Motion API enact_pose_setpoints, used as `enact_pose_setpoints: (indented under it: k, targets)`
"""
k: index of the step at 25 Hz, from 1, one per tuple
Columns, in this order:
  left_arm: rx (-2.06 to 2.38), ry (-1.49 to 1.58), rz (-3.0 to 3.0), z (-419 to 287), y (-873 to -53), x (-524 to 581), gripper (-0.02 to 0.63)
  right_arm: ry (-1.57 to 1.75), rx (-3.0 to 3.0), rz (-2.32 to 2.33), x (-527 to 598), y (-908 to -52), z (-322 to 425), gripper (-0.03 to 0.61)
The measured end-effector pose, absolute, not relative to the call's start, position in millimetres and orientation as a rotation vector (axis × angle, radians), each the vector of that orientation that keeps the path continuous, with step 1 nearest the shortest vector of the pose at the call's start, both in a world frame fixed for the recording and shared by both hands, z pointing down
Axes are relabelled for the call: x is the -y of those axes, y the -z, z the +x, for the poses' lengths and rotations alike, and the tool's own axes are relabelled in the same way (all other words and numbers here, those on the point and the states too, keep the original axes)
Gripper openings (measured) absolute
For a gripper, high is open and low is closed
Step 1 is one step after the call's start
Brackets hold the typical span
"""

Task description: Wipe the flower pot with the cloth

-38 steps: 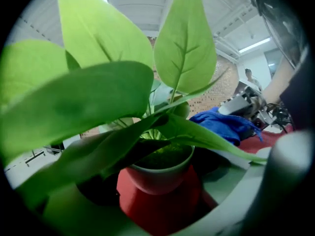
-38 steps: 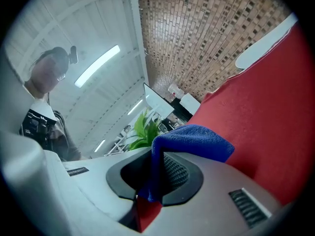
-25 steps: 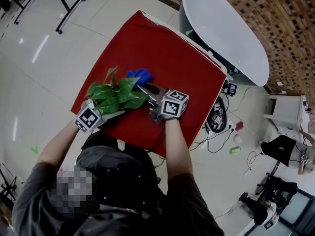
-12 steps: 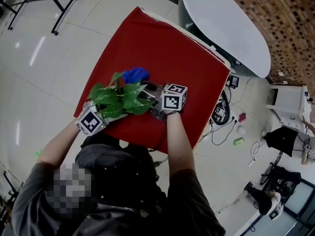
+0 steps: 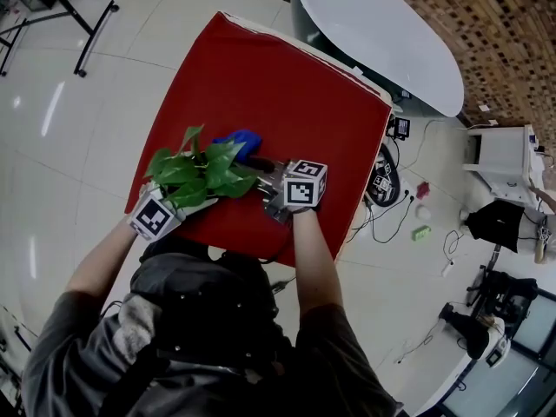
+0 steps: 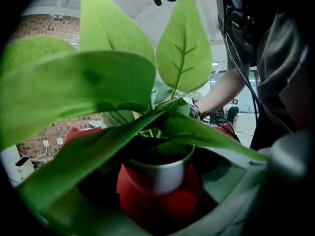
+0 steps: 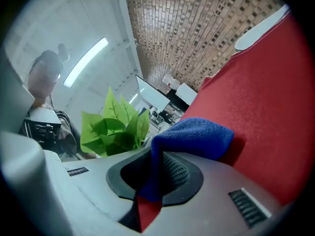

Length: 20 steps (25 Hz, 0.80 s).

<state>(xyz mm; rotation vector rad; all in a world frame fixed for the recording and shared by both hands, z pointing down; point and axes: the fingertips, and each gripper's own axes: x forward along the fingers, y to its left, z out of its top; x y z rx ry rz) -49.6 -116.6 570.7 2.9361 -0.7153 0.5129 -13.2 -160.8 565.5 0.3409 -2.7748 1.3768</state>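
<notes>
Pinching a fold of the blue cloth [image 7: 194,136] between their black pads, the right tongs [image 7: 152,183] are closed down on it, with nothing between the jaws but the fabric. The rest of the cloth bulges out past the tips toward 1 o'clock in the right gripper view and lies over the red worktop [image 5: 287,94].

The left tongs [image 6: 157,200] are spread wide. In the left gripper view their grey jaws run in from 7 and 4 o'clock, and the flower pot [image 6: 160,173], a small silver-grey one, stands upright between them. Red shows on either side of the pot, so the jaws seem not to press on it. Broad green leaves [image 6: 98,87] rise from the pot and fill most of that view.

From the head view the plant sits near the worktop's near edge, toward its 7 o'clock corner. The cloth shows just past the leaves at about 1 o'clock from them. The left marker cube [image 5: 155,218] lies at 7 o'clock from the plant, right at the worktop's edge, and the right marker cube [image 5: 304,183] at 3 o'clock from it. The leaves hide the pot in this view.

Beyond the worktop, at 1 o'clock, stands a white bathtub [image 5: 373,33] against a brick wall [image 5: 512,24]. The pale tiled floor [image 5: 78,102] spreads out at 9 o'clock.
</notes>
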Motion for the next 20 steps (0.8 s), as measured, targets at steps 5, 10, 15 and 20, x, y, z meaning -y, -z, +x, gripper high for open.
enact_pose_setpoints:
  k: [5,10,15,20]
  targets:
    - [0.721,-0.512,2.939,-50.2,-568.3,118.9,0.480,-1.402,2.795,0.414,141.7,-560.5,-5.3,0.049]
    - [0.753,-0.500,2.919,-47.4,-569.7,117.5,0.482,-1.362,2.778,0.429,109.7,-563.4,-1.0,0.049]
    - [0.805,-0.493,2.911,-47.7,-569.4,115.3,0.483,-1.306,2.761,0.450,87.0,-564.1,-3.1,0.049]
    - [0.843,-0.488,2.883,-44.7,-561.1,110.0,0.485,-1.275,2.773,0.570,82.5,-552.1,6.0,0.051]
